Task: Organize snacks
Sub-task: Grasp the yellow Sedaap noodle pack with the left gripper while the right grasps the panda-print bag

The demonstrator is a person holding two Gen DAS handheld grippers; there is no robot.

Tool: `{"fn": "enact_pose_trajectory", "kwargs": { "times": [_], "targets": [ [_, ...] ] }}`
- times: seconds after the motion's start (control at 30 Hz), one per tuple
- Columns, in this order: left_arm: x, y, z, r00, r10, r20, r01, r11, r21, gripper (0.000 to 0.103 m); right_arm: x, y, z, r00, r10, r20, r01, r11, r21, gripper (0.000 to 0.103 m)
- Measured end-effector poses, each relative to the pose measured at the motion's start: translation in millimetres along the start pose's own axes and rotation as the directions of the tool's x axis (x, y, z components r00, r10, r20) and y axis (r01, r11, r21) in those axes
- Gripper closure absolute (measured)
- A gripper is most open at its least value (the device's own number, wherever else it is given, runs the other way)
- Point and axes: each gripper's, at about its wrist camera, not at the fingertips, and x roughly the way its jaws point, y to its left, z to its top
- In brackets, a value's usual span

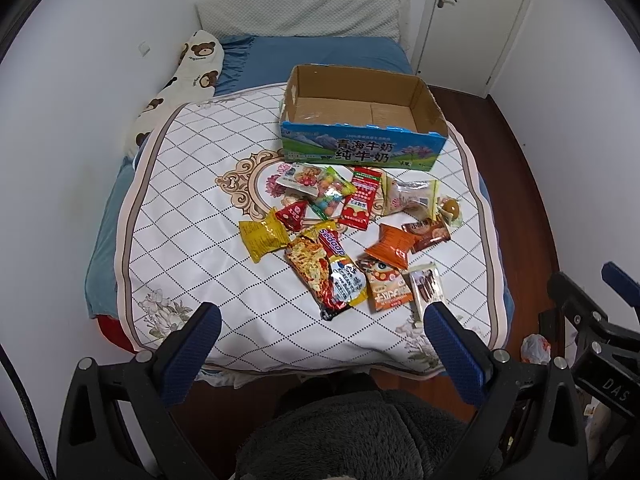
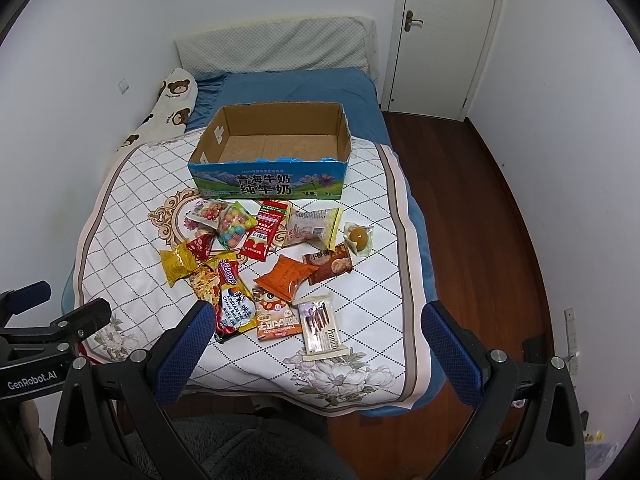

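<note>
Snacks (image 1: 344, 236) overlap loosely before the empty box (image 1: 360, 120); both grippers (image 1: 322, 332) (image 2: 316, 330) gape wide, holding nothing. Slick wrappers would probably slip or drag neighbours.

Even, soft indoor light, fairly bright, with a cool tint and only faint shadows. Both views are sharp in the middle. Fisheye bending curves the walls (image 1: 60, 200) and door (image 2: 444, 32) near the edges, and the corners are black.
</note>
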Motion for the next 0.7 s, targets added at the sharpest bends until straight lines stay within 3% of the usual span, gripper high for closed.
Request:
{"fn": "enact_pose_trajectory", "kwargs": {
  "times": [0.17, 0.37, 0.57, 0.7],
  "targets": [
    [35, 17, 14, 0.999, 0.009, -0.040, -0.011, 0.998, -0.066, 0.000, 44, 0, 1, 0.998, 0.036, -0.058, -0.035, 0.999, 0.022, 0.000],
    [120, 39, 28, 0.980, -0.019, -0.199, -0.016, 0.985, -0.172, 0.000, 137, 5, -6, 0.978, 0.097, -0.182, -0.084, 0.993, 0.077, 0.000],
    [217, 46, 30, 0.907, -0.138, -0.399, 0.025, 0.961, -0.274, 0.000, 229, 9, -23, 0.939, 0.164, -0.301, -0.130, 0.983, 0.129, 0.000],
    [277, 47, 28, 0.841, -0.230, -0.489, 0.036, 0.927, -0.374, 0.000, 279, 15, -30, 0.915, 0.190, -0.355, -0.146, 0.978, 0.147, 0.003]
  ]
}}
